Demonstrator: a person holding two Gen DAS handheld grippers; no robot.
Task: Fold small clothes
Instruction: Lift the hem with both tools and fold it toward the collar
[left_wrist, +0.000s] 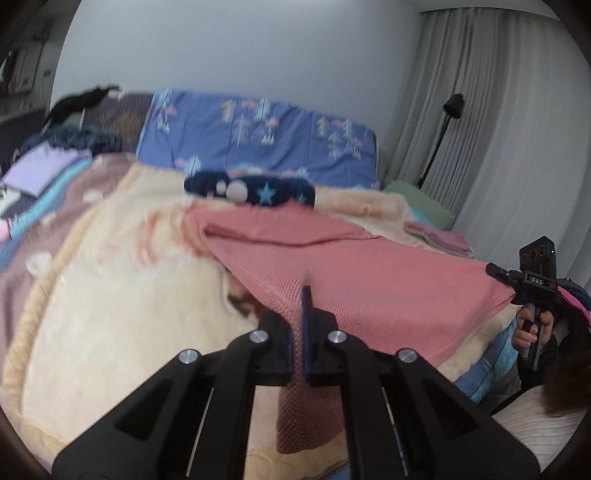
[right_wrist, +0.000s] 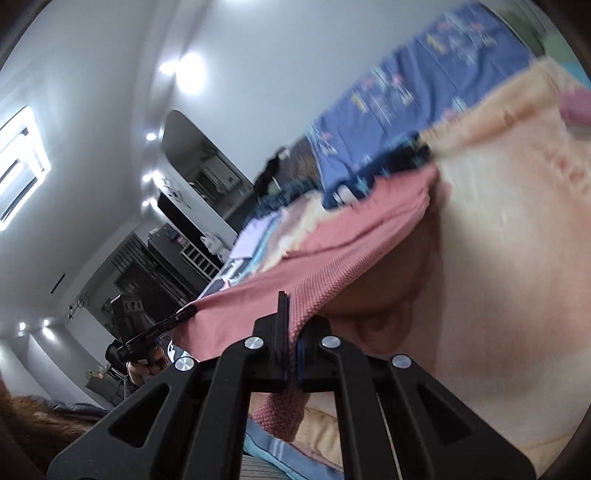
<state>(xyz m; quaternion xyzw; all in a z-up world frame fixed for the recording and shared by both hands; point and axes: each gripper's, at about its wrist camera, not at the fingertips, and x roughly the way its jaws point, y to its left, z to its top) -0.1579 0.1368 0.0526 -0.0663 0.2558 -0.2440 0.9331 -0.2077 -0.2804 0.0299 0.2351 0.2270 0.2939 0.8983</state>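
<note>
A pink knit garment (left_wrist: 354, 266) is stretched above the cream blanket (left_wrist: 110, 295) on the bed. My left gripper (left_wrist: 305, 295) is shut on its near left corner, with cloth hanging below the jaws. My right gripper (left_wrist: 496, 274) shows at the right of the left wrist view, shut on the other near corner. In the right wrist view my right gripper (right_wrist: 286, 299) is shut on the pink garment (right_wrist: 332, 251), and the left gripper (right_wrist: 184, 314) pinches the far corner. The garment's far end rests folded on the blanket.
A blue patterned pillow (left_wrist: 258, 136) and a dark navy star-print cloth (left_wrist: 255, 190) lie beyond the garment. Folded lilac clothes (left_wrist: 40, 170) sit at the left. A pink folded pile (left_wrist: 443, 236) and green cushion (left_wrist: 421, 199) lie right. Grey curtains (left_wrist: 498, 129) hang at the right.
</note>
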